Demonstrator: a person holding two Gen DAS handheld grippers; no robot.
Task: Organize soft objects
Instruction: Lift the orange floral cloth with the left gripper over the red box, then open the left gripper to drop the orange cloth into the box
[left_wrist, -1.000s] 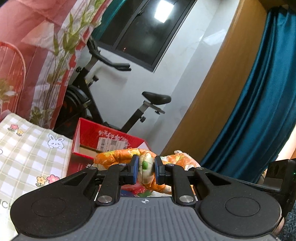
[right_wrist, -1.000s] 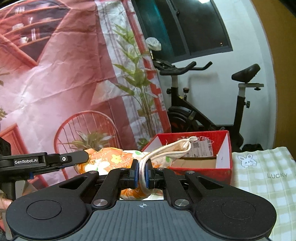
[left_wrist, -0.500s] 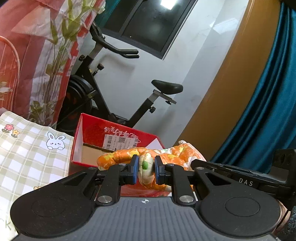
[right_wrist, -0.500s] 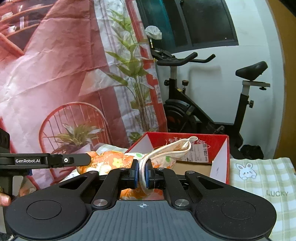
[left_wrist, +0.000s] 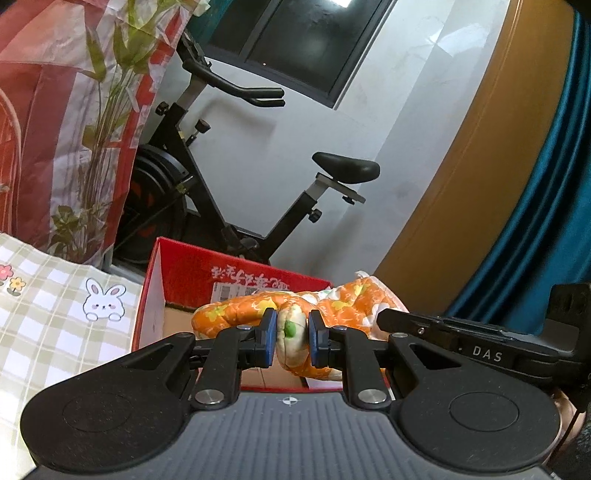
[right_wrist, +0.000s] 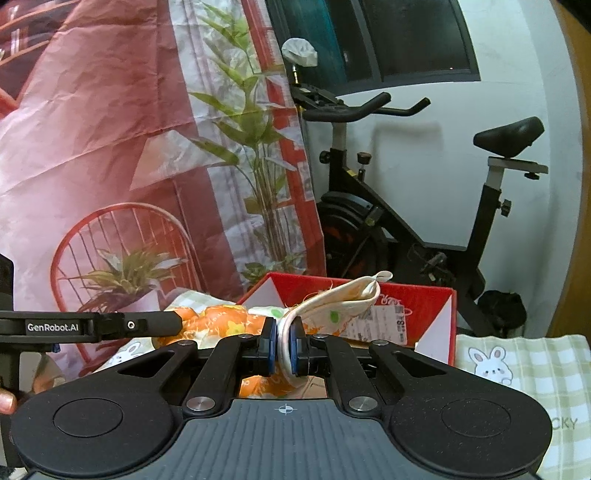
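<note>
Carried closer to the red box (left_wrist: 236, 280) over the last second: box larger in both views now, cloth (left_wrist: 343, 306) still strung between the two grippers and now hanging above the box's near edge. Grips unchanged throughout. Left gripper (left_wrist: 291, 338) clamped on a thick rolled fold of the cloth, jaws narrow but held apart by the wad. Right gripper (right_wrist: 283, 350) pinched nearly closed on a thin cream hem (right_wrist: 354, 291) of the same cloth. Judged from this: transport nearly over, lowering and release into the box probably next, with nothing dropped so far.

Cloth: quilted, padded cotton by the look, orange with yellow flowers and green dots, cream binding at the edge; limp, sagging between the holds, bunched into a sausage shape at the left. Likely to slump and spill over a wall unless both ends go in together.

Box: red printed cardboard, open top, brown inside, white shipping label (right_wrist: 384, 323) on the far wall, rigid and angular. Seated on a checked tablecloth (left_wrist: 55, 325), soft green-and-white weave with bunny prints, near the table's far edge. Exercise bike (right_wrist: 406, 221) behind, hard black metal.
</note>
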